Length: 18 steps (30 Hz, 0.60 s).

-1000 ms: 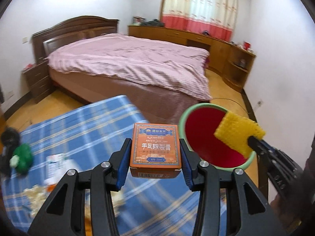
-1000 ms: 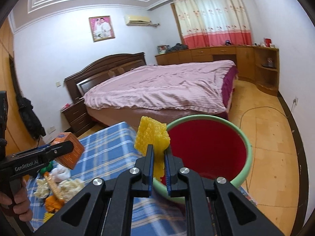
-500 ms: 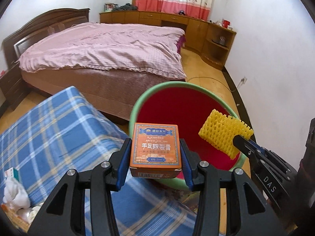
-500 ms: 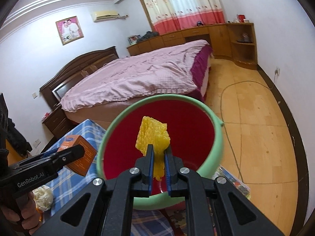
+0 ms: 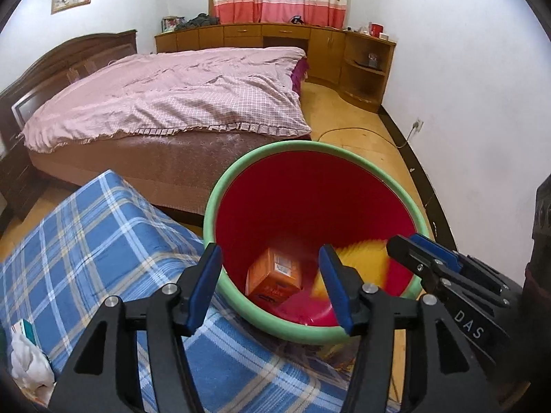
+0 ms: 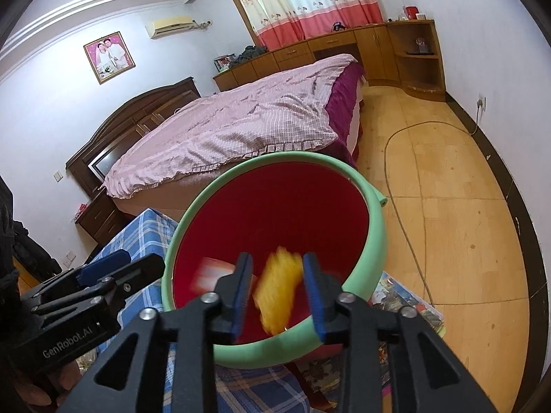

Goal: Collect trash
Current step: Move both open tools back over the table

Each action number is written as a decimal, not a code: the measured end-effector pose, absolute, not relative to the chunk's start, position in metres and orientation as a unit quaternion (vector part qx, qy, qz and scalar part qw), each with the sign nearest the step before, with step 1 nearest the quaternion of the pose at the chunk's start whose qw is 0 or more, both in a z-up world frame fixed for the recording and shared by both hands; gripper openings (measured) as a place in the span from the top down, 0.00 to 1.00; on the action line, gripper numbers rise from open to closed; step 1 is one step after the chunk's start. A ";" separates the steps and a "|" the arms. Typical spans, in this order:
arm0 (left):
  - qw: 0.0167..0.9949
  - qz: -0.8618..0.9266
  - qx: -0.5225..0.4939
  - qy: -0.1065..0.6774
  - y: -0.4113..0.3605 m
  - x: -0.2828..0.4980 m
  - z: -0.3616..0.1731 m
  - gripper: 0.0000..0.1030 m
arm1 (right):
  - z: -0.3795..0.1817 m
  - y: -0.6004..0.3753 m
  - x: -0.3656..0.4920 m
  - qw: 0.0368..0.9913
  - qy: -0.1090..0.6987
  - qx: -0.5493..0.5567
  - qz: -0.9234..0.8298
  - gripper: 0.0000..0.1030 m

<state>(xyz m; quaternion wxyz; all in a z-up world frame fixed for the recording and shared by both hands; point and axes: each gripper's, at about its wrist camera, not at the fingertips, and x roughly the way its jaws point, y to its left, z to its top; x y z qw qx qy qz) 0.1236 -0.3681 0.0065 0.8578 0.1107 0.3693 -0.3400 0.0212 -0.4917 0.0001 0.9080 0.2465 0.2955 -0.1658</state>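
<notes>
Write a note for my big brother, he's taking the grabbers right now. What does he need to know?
Left gripper: open, holding nothing, over the bin.
Right gripper: open, holding nothing, over the bin too.
Orange box: inside the bin, low down.
Yellow foam: blurred, loose between the open right fingers, dropping into the bin.
Done: both pieces let go.
Left: more trash, such as the white wad, lies on the blue plaid cloth to the left. Go back and pick it up.
</notes>
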 end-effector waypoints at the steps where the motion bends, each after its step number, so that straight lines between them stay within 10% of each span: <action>1: 0.858 -0.338 0.104 0.373 -0.366 0.125 0.007 0.43 | 0.000 -0.492 0.021 0.907 0.298 0.248 -0.167 0.64; 18: 0.895 -0.265 0.053 0.355 -0.290 0.104 0.048 0.43 | 0.030 -0.454 0.004 0.921 0.274 0.239 -0.139 0.49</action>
